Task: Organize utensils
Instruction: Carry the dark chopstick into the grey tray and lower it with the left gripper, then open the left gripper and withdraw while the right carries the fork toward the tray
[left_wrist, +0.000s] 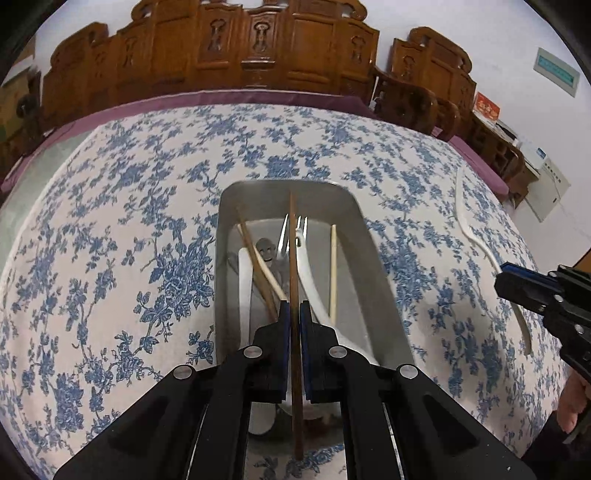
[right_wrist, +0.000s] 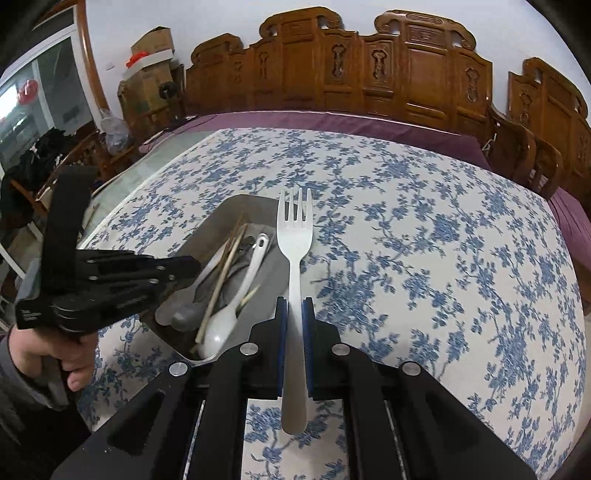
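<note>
My left gripper (left_wrist: 294, 308) is shut on a dark brown chopstick (left_wrist: 293, 258) and holds it lengthwise over the metal tray (left_wrist: 384, 280). The tray holds several utensils: pale chopsticks, a metal fork, white spoons and a grey utensil. My right gripper (right_wrist: 294, 304) is shut on a white plastic fork (right_wrist: 294, 236), tines pointing away, just right of the tray (right_wrist: 218, 210). In the left wrist view the right gripper (left_wrist: 517, 288) shows at the right edge with the white fork (left_wrist: 476, 236) in it. In the right wrist view the left gripper (right_wrist: 184, 271) reaches over the tray.
The table has a blue floral cloth (right_wrist: 424, 240) with a purple border at the far edge. Carved wooden chairs (left_wrist: 258, 48) stand along the far side. Boxes and clutter (right_wrist: 147, 74) stand at the far left. My hand (right_wrist: 55, 350) shows at the left.
</note>
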